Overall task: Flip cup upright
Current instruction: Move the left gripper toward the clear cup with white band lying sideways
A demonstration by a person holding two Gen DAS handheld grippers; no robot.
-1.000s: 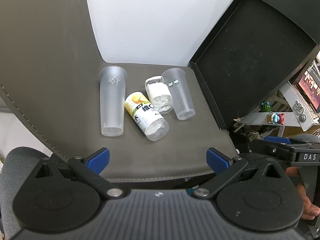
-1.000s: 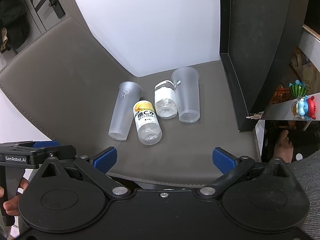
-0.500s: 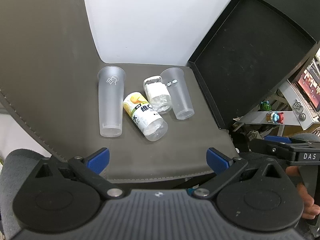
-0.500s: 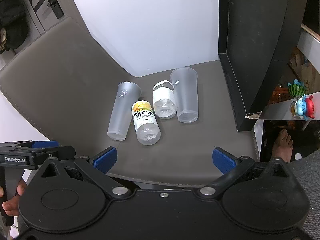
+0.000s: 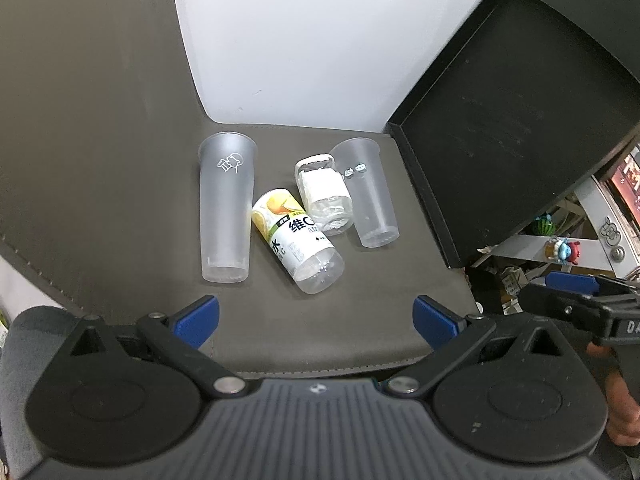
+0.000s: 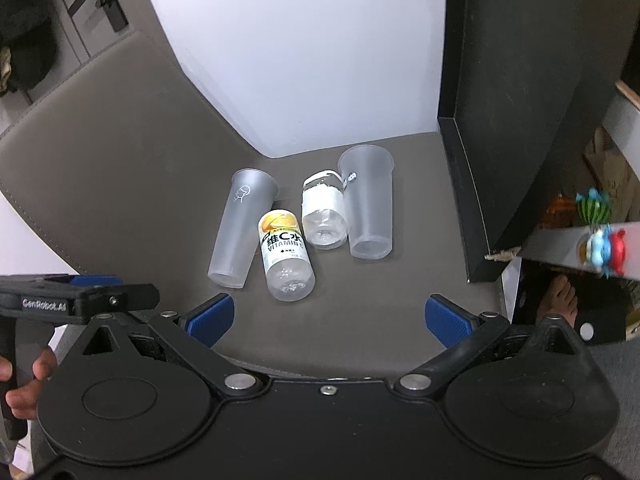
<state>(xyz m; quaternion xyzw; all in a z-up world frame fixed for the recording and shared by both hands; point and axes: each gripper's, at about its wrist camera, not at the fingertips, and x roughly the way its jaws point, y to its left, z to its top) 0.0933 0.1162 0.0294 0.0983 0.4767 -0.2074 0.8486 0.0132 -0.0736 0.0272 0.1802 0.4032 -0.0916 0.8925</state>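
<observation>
Two frosted plastic cups lie on their sides on the dark mat. The left cup (image 5: 226, 210) (image 6: 240, 232) has a small white logo near its rim. The right cup (image 5: 368, 192) (image 6: 368, 204) lies beside a clear bottle. Both cups have their rims at the far end and their bases toward me. My left gripper (image 5: 316, 320) is open and empty, short of the objects at the mat's near edge. My right gripper (image 6: 328, 318) is open and empty, also short of them.
A yellow-labelled bottle (image 5: 296, 236) (image 6: 284, 254) and a white-labelled clear bottle (image 5: 324, 196) (image 6: 324, 216) lie between the cups. A black upright panel (image 5: 512, 112) (image 6: 520, 100) stands at the right. A white wall (image 6: 300, 52) is behind. The mat's front edge (image 5: 320, 368) is close.
Both grippers have drifted slightly; the objects sit a little more to the left in both views. Nothing on the mat has moved.
</observation>
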